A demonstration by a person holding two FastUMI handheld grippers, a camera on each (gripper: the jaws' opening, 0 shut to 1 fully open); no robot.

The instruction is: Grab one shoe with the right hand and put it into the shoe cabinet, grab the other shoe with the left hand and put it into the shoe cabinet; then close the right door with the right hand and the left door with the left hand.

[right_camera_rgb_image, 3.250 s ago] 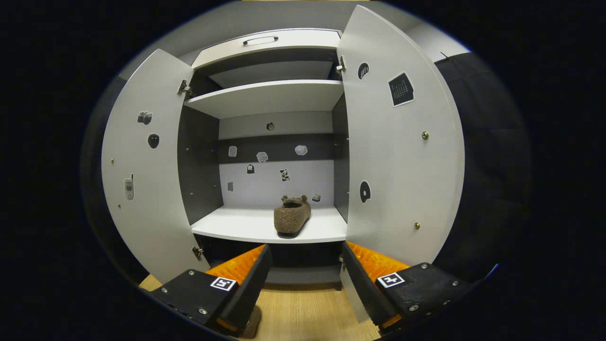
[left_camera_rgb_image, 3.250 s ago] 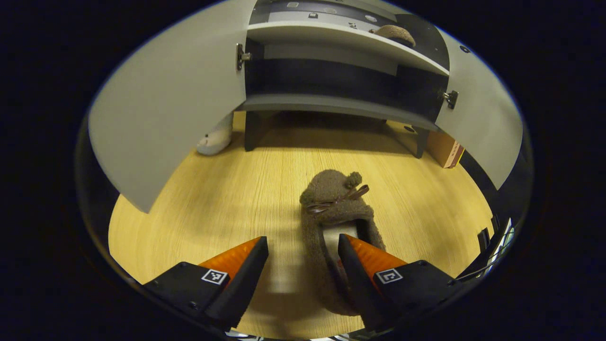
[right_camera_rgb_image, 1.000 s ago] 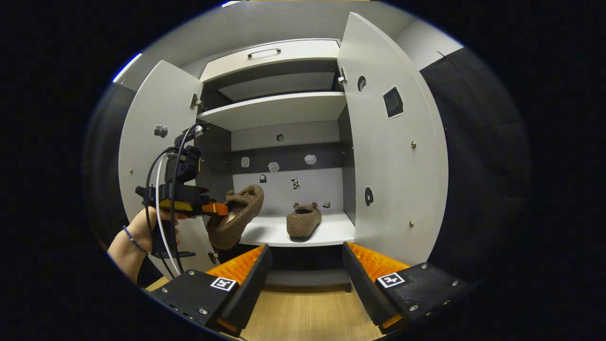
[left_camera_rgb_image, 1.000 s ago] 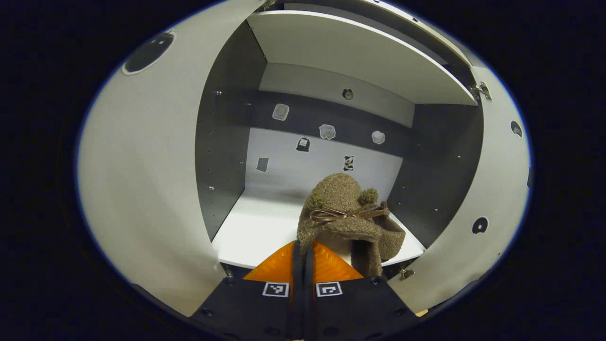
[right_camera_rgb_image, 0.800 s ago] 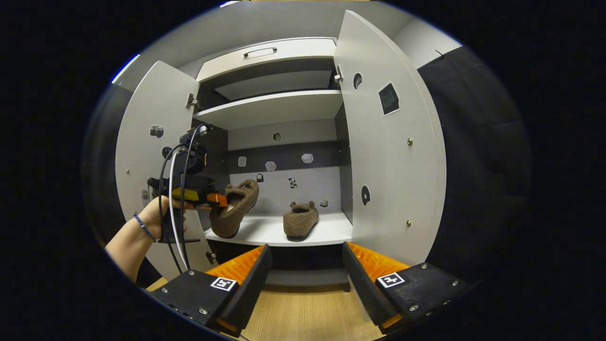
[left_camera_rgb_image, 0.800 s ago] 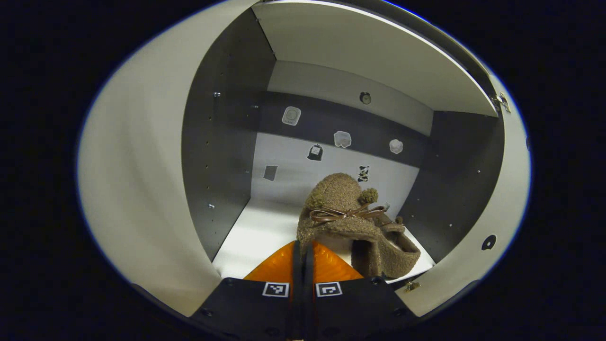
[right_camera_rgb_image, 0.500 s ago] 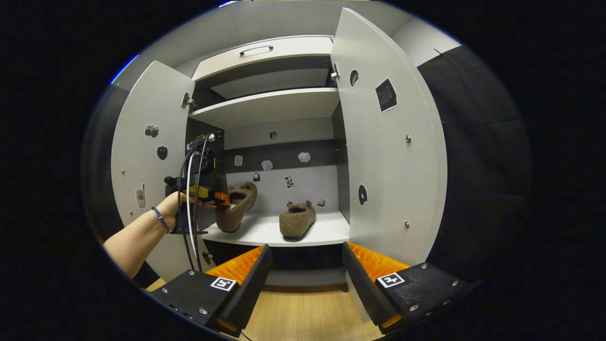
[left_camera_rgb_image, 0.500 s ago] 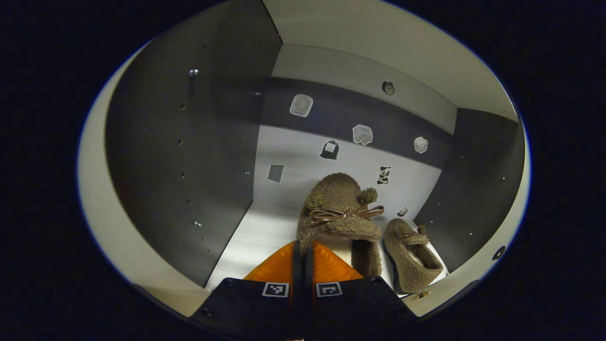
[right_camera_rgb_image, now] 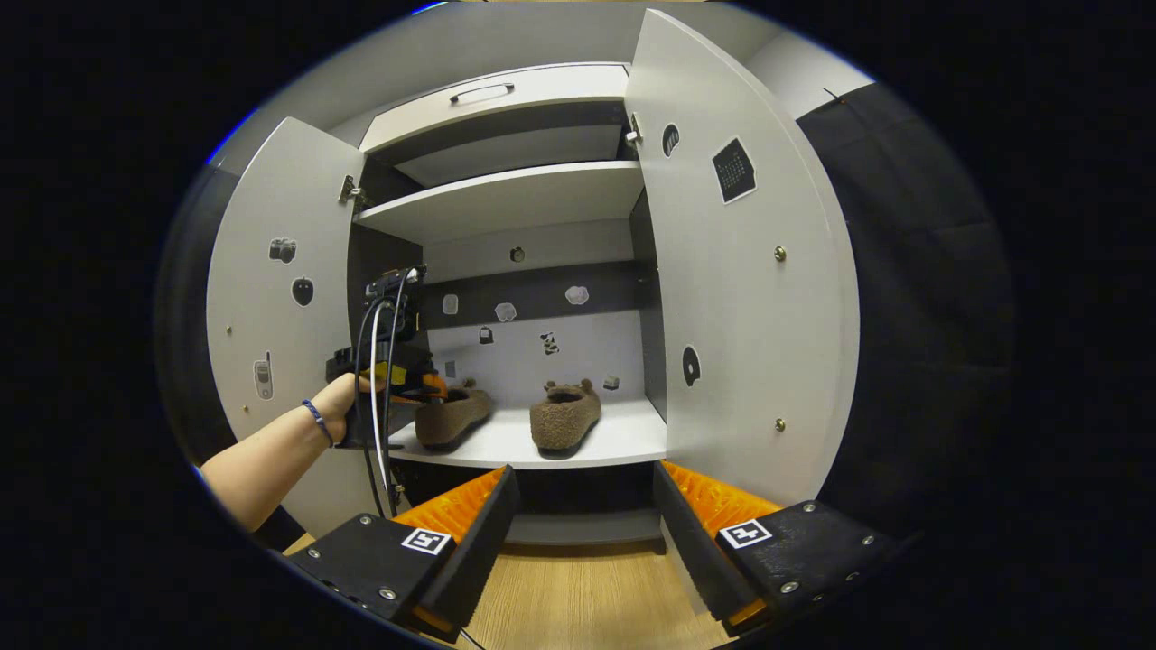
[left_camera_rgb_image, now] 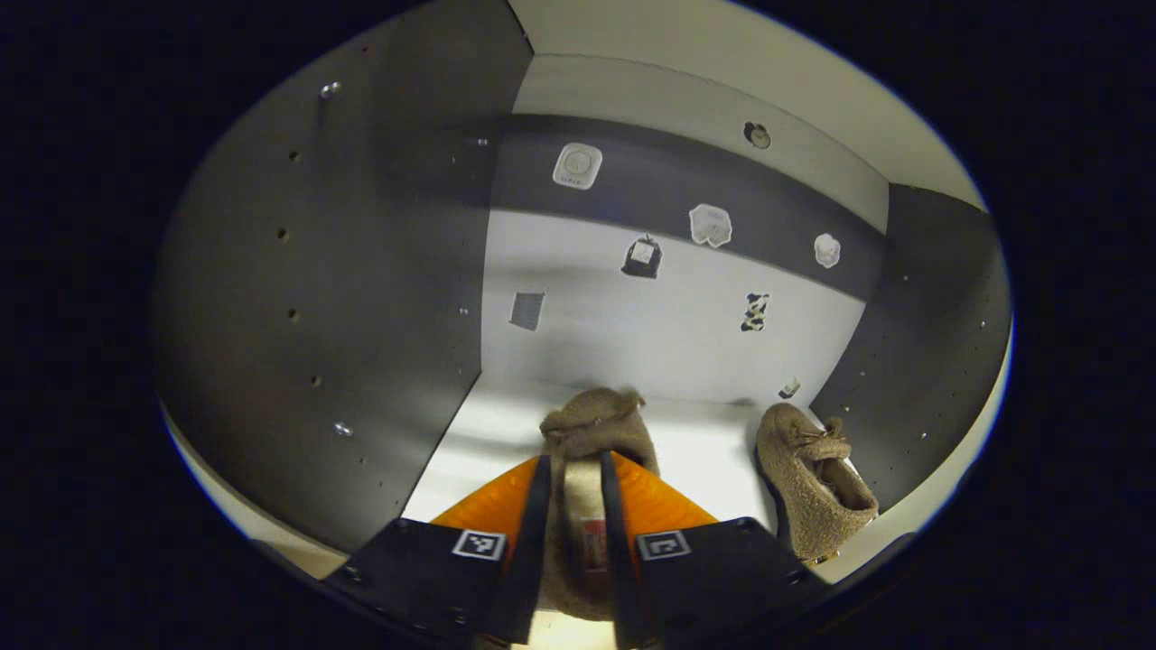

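Observation:
Two brown fuzzy shoes lie on the white shelf of the shoe cabinet. The left shoe lies flat with its heel between the fingers of my left gripper, whose jaws stand a little apart, open. In the right gripper view that shoe rests at the shelf's left end with the left gripper at its heel. The other shoe sits to the right. My right gripper hangs open in front of the cabinet, below the shelf, holding nothing.
Both cabinet doors stand wide: the left door and the right door. A person's hand and forearm hold the left gripper, with cables trailing. An upper shelf is above; the wooden floor is below.
The left gripper carried its shoe into the cabinet, lowered it flat onto the shelf and parted its fingers. The right gripper stayed almost still.

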